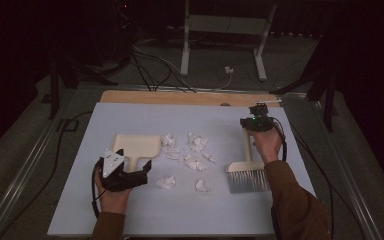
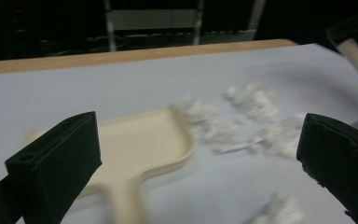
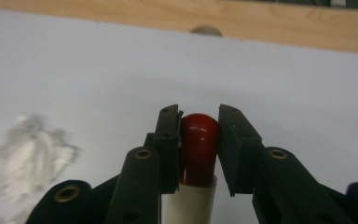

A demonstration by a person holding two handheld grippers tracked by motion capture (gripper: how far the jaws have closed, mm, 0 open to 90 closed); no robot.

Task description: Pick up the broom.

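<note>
We are only starting the sweep-up: our right hand-held gripper [image 3: 199, 135] is clamping the red-tipped handle of the brush [image 1: 248, 172], whose bristles are resting on the counter [image 1: 130, 215] toward its right edge. Our left hand-held gripper [image 1: 139, 175] is hovering with jaws wide apart, holding nothing, just short of the cream dustpan [image 1: 137, 145] lying left of centre. The crumpled paper scraps [image 1: 194, 161] are lying scattered between dustpan and brush, none swept in yet.
</note>
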